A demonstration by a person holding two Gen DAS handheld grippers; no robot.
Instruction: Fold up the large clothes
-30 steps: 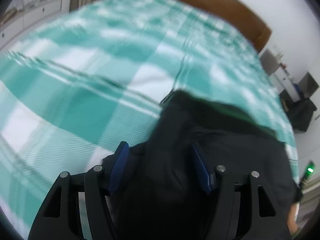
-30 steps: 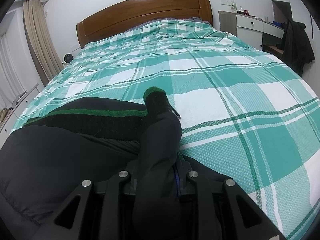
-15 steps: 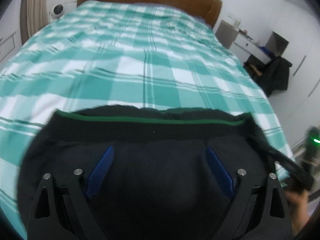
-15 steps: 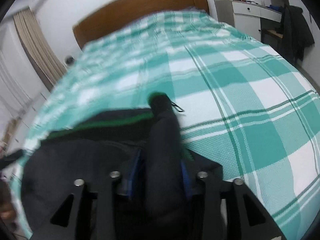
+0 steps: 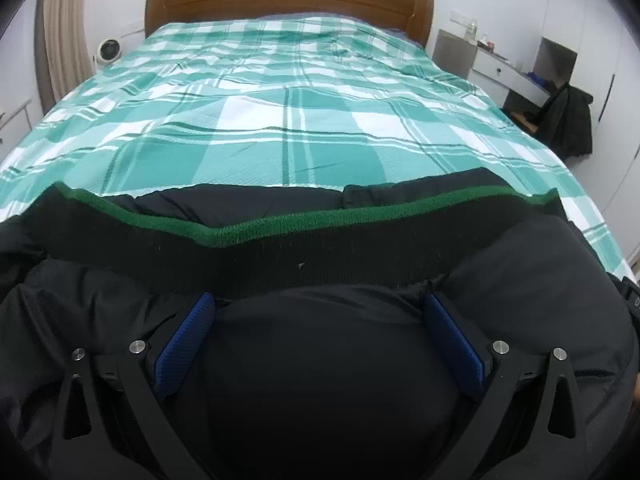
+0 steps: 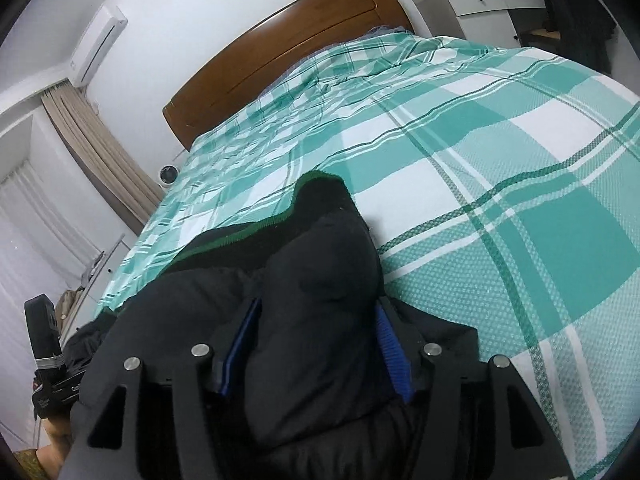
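Your left gripper (image 5: 318, 340) opening wide over the black jacket (image 5: 320, 380), fabric bulging between its pads, your right gripper (image 6: 316, 344) opening around a jacket fold, jacket lying at the near edge of the bed (image 5: 288, 112).

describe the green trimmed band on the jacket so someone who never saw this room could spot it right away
Start at the bed with the teal and white plaid cover and wooden headboard. At its near end lies a puffy black jacket. The ribbed black hem band runs across it, and its bright green edge stripe is the garment's only colour.
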